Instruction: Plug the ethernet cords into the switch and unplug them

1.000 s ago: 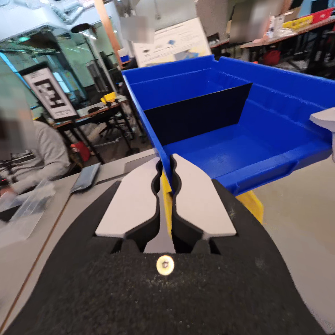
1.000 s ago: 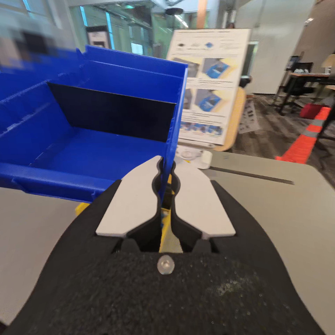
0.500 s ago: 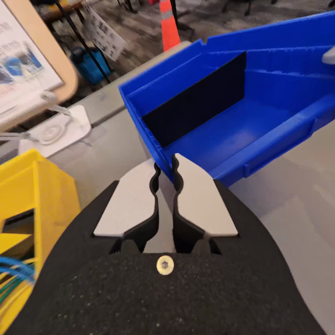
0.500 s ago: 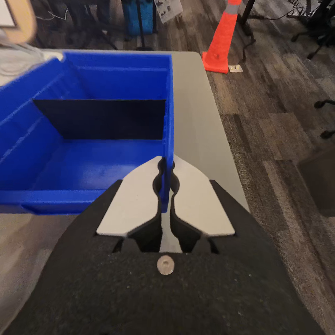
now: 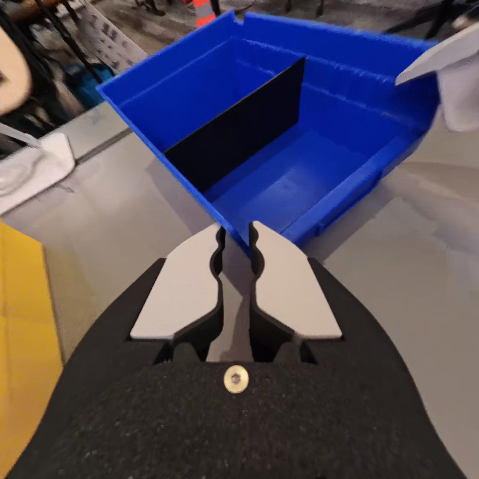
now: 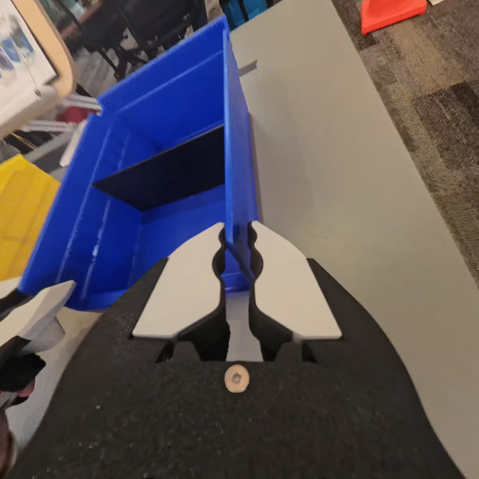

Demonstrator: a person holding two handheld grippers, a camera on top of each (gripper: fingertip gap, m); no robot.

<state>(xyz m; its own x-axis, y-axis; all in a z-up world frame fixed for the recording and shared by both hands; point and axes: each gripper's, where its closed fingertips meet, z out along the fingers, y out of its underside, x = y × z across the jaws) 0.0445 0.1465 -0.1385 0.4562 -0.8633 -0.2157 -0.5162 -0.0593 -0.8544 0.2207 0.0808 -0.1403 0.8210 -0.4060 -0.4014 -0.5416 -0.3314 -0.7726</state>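
Item: blue bin (image 5: 337,108), empty, black divider (image 5: 233,145) inside, on the table (image 5: 116,207); we pinch its side walls, left gripper (image 5: 236,230) and right gripper (image 6: 237,230), jaws narrowed on each wall. Cords and switch: not in view. We judge no plugging begun; all remains.

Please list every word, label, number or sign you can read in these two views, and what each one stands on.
White hanging sheet with dark printed marks: too blurred to read.
White poster with blue pictures on a wood-edged board: too blurred to read.
Blue plastic bin: no writing visible.
Nothing else shows readable text.
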